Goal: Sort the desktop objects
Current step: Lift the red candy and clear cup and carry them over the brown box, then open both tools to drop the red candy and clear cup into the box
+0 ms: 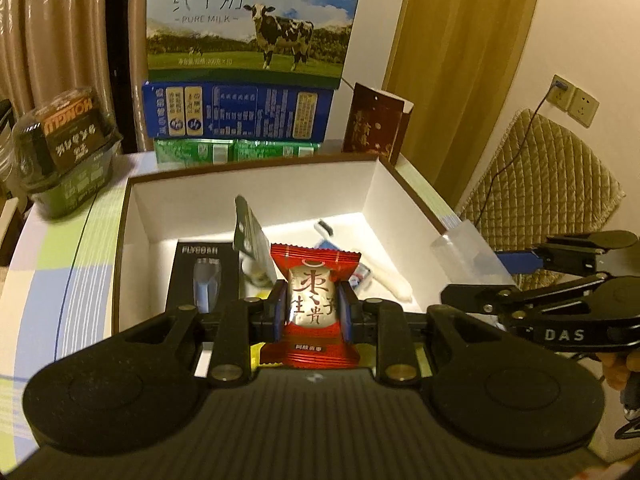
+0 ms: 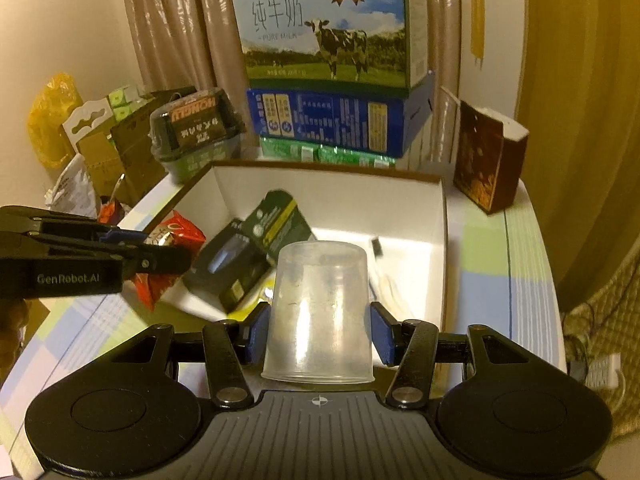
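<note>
left gripper [image 1: 313, 306] clamped across soft, crinkly red snack packet [image 1: 313, 300]; right gripper [image 2: 318, 330] pinching light, crushable clear plastic cup [image 2: 320, 312] mid-wall.

One open box [image 1: 140, 216], one red packet [image 1: 314, 304], one clear cup [image 2: 320, 312], two grippers [image 1: 314, 308].

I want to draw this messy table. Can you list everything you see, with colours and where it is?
Snack packet: one, red and white, in left gripper's pads.
Plastic cup: one, clear, upside down in right gripper's pads.
Open box: one, white inside, brown rim, table middle.
Shaver box: one, black, inside open box, left.
Milk carton: one, blue-green with cow, top of rear stack.
Blue carton: one, under milk carton.
Brown bag: one, right rear.
Left gripper: black, blue pads.
Right gripper: black, blue pads.
</note>
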A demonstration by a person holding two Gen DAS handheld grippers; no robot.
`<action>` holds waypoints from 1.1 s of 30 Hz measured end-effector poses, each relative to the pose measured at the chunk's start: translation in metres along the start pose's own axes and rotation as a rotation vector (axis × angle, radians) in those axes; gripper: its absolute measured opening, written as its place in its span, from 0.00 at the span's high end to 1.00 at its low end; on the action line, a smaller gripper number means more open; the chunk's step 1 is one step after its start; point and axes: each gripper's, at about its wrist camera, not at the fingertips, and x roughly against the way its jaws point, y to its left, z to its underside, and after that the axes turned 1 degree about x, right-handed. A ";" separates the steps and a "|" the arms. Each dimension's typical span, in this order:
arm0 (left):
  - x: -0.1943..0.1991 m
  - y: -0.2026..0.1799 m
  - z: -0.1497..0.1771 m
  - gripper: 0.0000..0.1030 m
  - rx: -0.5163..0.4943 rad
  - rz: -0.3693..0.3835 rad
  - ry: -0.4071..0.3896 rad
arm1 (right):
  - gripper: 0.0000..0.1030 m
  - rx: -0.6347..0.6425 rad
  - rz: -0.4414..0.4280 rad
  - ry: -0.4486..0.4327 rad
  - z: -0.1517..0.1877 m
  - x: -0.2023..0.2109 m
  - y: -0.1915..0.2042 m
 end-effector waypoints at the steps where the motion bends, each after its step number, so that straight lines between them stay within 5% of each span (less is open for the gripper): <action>1: -0.004 0.000 -0.004 0.79 -0.002 -0.004 -0.001 | 0.52 0.002 -0.001 -0.001 -0.004 -0.004 -0.002; 11: -0.042 0.003 -0.023 0.79 -0.005 -0.026 0.014 | 0.52 0.025 0.007 0.004 -0.030 -0.043 -0.016; 33: -0.130 0.022 -0.006 0.79 0.037 -0.055 0.195 | 0.52 0.041 0.103 0.139 -0.009 -0.107 -0.043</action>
